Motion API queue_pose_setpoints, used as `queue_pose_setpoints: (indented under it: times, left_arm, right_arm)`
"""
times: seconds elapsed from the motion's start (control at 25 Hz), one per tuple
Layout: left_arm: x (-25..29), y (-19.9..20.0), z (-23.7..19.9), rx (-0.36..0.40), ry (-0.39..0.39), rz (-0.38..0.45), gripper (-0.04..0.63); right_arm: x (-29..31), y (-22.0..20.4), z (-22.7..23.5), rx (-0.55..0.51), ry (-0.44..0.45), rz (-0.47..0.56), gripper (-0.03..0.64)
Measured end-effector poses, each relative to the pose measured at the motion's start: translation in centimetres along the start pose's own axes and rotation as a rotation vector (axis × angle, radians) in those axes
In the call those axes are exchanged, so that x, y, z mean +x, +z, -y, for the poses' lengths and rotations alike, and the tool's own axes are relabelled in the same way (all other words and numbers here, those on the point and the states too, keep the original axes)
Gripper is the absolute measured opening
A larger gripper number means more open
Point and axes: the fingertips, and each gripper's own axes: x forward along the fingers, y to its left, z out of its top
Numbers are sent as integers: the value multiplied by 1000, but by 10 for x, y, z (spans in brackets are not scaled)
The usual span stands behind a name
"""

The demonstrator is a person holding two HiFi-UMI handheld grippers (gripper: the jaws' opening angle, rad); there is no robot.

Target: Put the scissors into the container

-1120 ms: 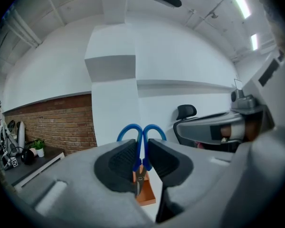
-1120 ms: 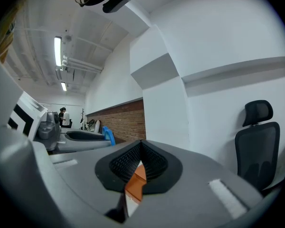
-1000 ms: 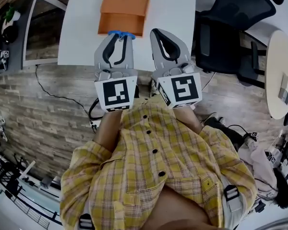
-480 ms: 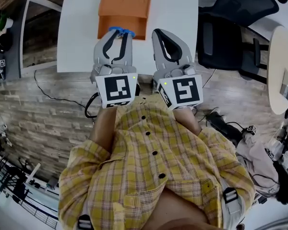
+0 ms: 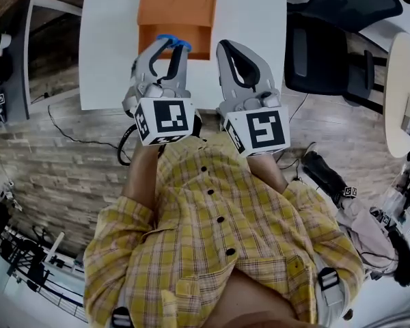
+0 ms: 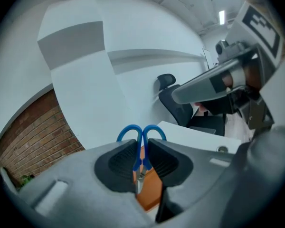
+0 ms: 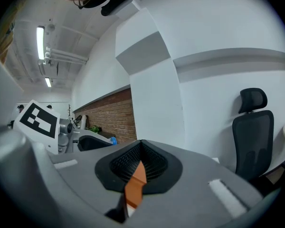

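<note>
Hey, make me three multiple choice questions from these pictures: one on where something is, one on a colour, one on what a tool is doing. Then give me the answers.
1. Where does the orange container sit?
A) on the floor
B) on the white table
C) on the black chair

2. What colour are the handles of the scissors?
A) blue
B) red
C) yellow

3. What is the left tool doing?
A) open and empty
B) shut on the container's rim
C) shut on the scissors

Answers:
1 B: the head view shows the container on the tabletop, ahead of both tools.
2 A: two blue loops stick out past the pads.
3 C: the jaws press the handles from both sides.
</note>
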Motion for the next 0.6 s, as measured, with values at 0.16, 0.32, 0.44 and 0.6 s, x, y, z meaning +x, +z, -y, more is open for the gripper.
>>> queue_pose_setpoints:
  times: [0.16,0.32,0.44,0.6]
  left_arm:
    - [15,-11,3,69,-51,-29,86]
    - [28,-25,7,140,-93,-60,86]
    - [36,-36,2,239,-84,-84,86]
    - [48,-42,2,322,-96,-101,86]
  right_arm:
    - [6,-6,4,12,-17,-16,3]
    - [9,-13,5,20,-29,-28,3]
    - [16,-16,4,26,-40,-33,3]
    - [23,-20,10,33,-56,-42,3]
